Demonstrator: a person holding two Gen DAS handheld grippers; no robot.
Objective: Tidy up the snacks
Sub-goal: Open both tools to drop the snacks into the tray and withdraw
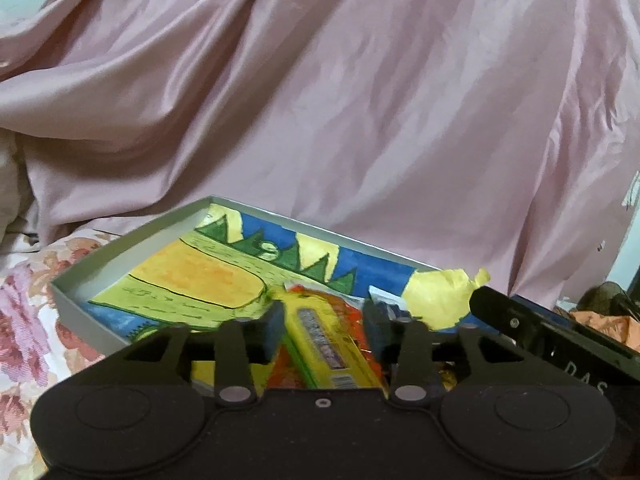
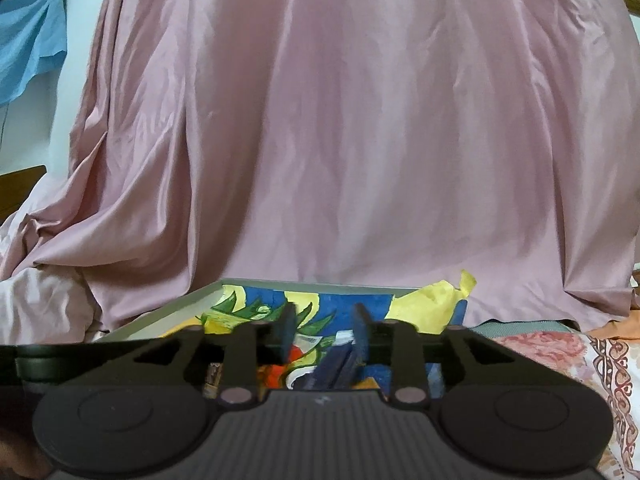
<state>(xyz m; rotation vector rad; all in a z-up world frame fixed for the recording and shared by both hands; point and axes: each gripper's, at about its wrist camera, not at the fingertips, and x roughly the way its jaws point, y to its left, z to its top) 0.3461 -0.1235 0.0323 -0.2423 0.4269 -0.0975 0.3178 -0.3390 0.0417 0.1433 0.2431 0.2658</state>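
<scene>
A shallow grey box (image 1: pixel 120 248) lined with a bright painted sheet lies on the bed; it also shows in the right wrist view (image 2: pixel 160 320). My left gripper (image 1: pixel 324 312) hangs over its near side with fingers spread apart, a yellow and orange snack pack (image 1: pixel 332 348) lying between and below them, not clamped. My right gripper (image 2: pixel 324 328) is open over the same box, above a dark blue snack pack (image 2: pixel 332 372) and a red and white wrapper (image 2: pixel 296 360). The right gripper's body (image 1: pixel 560 340) shows at the right of the left wrist view.
A large pink sheet (image 1: pixel 360 100) is draped behind the box and fills the background. A floral bedcover (image 1: pixel 32 312) lies under and left of the box, and shows right of it (image 2: pixel 560 352). A blue cloth (image 2: pixel 28 52) hangs at the far left.
</scene>
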